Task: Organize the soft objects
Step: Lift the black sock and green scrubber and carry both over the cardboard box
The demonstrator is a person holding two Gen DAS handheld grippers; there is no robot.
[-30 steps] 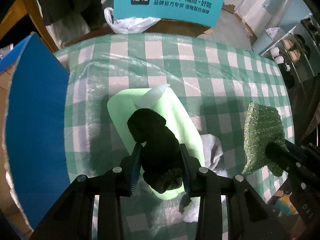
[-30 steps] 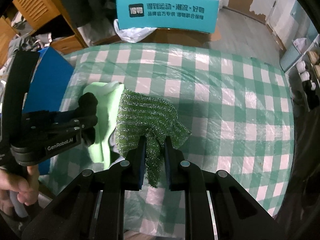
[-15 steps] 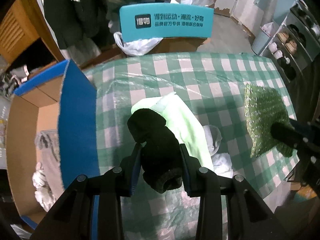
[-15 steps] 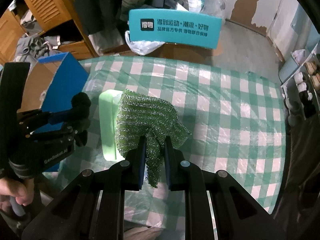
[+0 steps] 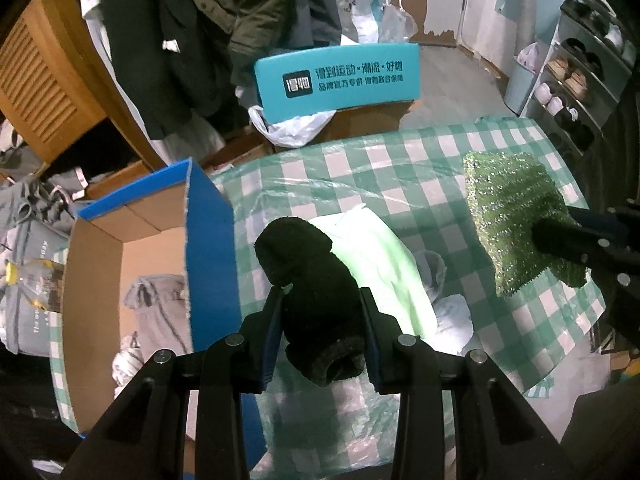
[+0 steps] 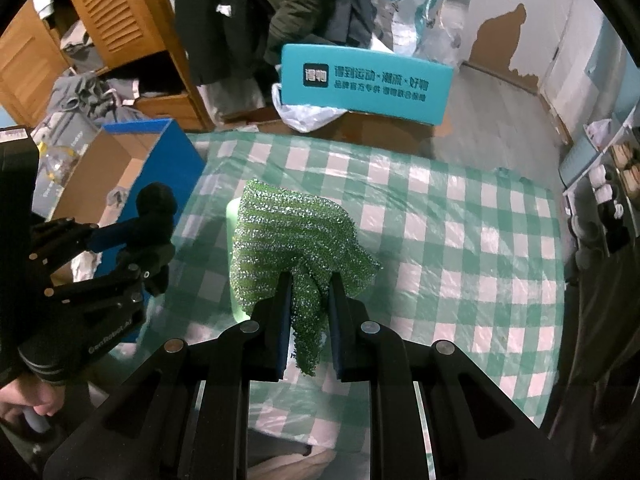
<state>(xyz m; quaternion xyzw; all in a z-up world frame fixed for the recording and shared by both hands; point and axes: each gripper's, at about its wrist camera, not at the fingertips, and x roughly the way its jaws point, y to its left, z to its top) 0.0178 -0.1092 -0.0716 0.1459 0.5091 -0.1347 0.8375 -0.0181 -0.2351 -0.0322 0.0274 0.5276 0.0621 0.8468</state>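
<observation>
Both hands have come up off the table (image 5: 400,168) w/ their loads, so the box (image 5: 208,216) at 9 o'clock now shows its open inside; looks like the drop-off next. Left gripper (image 5: 322,312) is clamped on the black sock (image 5: 308,280), lifted over the pale green cloth (image 5: 376,248). Right gripper (image 6: 308,300) pinches the green scrubber (image 6: 288,232), hanging at 3 o'clock from the left. Box contents are dim, can't ID them. White wad by the cloth is half hidden.
</observation>
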